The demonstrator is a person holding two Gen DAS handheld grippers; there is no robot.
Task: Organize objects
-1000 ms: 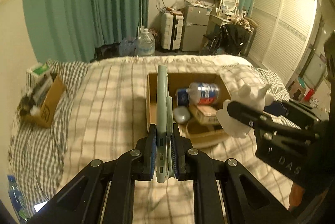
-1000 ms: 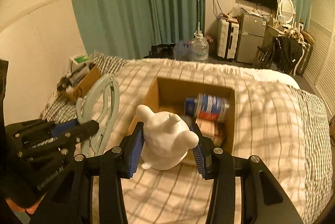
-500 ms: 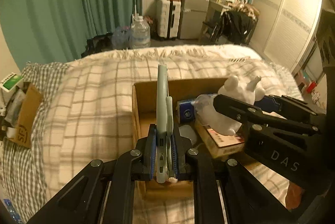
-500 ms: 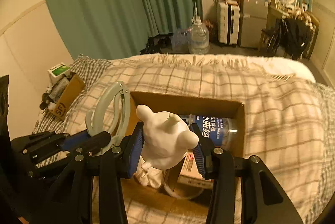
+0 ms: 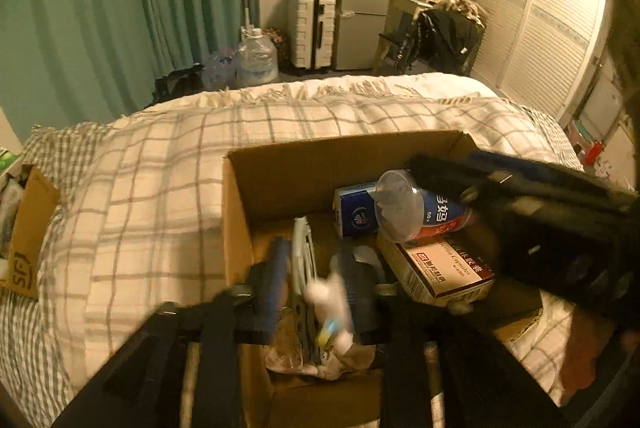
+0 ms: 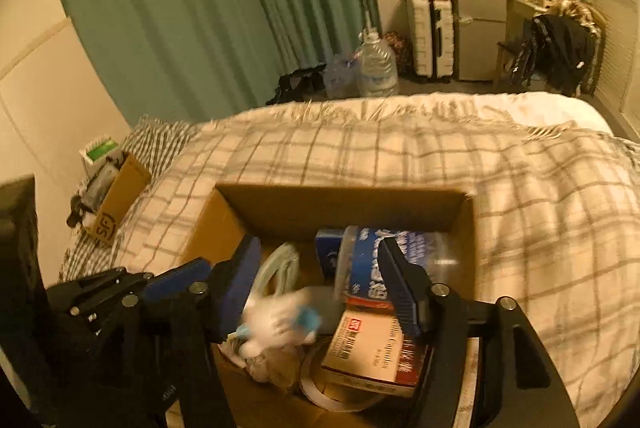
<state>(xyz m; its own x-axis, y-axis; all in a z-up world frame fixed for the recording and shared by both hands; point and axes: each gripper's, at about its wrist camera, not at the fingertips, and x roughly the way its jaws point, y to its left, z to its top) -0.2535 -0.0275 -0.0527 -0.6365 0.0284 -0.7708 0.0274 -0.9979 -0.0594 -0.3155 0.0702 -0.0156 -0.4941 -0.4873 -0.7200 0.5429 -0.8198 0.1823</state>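
Observation:
An open cardboard box (image 5: 236, 211) (image 6: 344, 203) sits on the checked bedspread. My left gripper (image 5: 314, 268) is open over the box, and the pale green ring tool (image 5: 300, 264) stands loose between its fingers; it also shows in the right wrist view (image 6: 276, 268). My right gripper (image 6: 320, 288) is open above the box. The white figurine (image 6: 280, 320) is blurred below it, free of the pads, and also shows in the left wrist view (image 5: 328, 300). The box holds a blue-labelled bottle (image 5: 416, 207), a medicine carton (image 5: 436, 268) and a tape roll (image 6: 332, 392).
A second small cardboard box (image 5: 24, 240) with clutter sits at the bed's left side. Beyond the bed stand water jugs (image 5: 256, 61), a white suitcase (image 5: 312, 27), a small fridge (image 5: 360, 19) and green curtains. My right gripper's body (image 5: 552, 228) crosses the left wrist view.
Both grippers moved forward and down over the box and opened. The green ring tool and the white figurine left the pads and dropped into the box.

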